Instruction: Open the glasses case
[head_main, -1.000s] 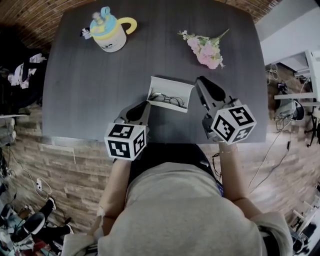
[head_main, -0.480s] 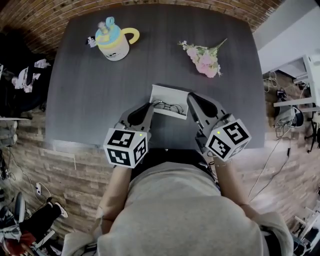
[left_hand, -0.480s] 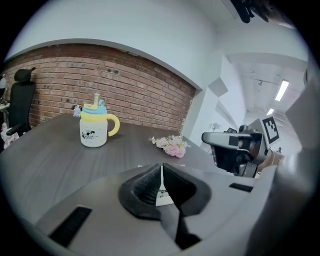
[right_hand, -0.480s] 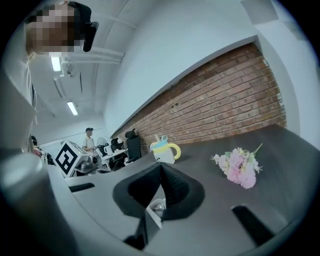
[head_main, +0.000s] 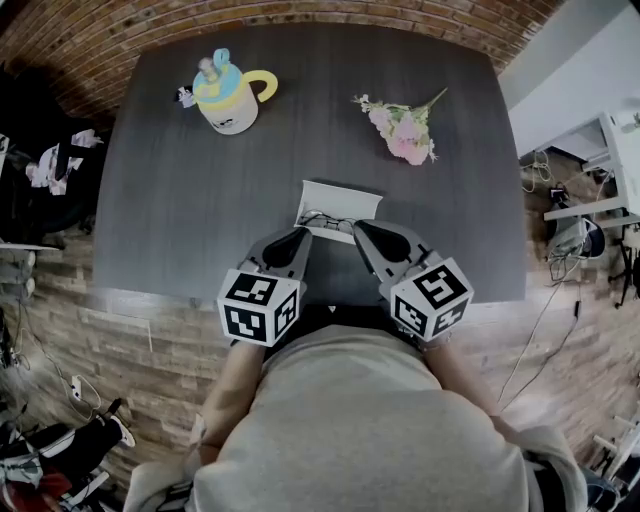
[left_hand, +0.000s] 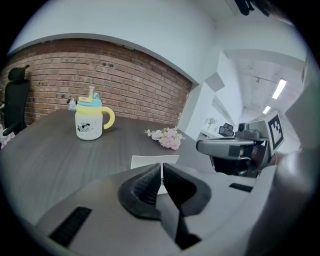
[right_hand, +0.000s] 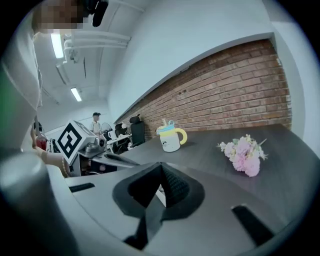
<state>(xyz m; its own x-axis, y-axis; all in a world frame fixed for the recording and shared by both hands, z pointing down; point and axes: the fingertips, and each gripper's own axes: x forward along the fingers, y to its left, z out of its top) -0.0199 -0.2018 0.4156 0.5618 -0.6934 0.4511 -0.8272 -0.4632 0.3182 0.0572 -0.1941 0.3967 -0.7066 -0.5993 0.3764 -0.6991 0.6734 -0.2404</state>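
The white glasses case (head_main: 341, 199) lies open on the dark table (head_main: 180, 200), lid up, with dark-framed glasses (head_main: 326, 220) inside. My left gripper (head_main: 298, 238) hovers at the case's near left corner, jaws shut on nothing. In the left gripper view the case (left_hand: 148, 161) shows just beyond the left gripper (left_hand: 161, 173). My right gripper (head_main: 362, 231) sits at the near right corner, shut and empty. In the right gripper view, the right gripper (right_hand: 161, 170) has its pads meeting at the tip, and a sliver of the case (right_hand: 160, 193) shows below them.
A white cup with a yellow handle and a blue lid (head_main: 228, 92) stands at the far left of the table. Pink flowers (head_main: 405, 128) lie at the far right. The table's near edge (head_main: 180, 295) runs just under both grippers, and a brick wall lies beyond the table.
The right gripper has swung left from beside the case to its near right corner. The left gripper has barely shifted. The case stays open.
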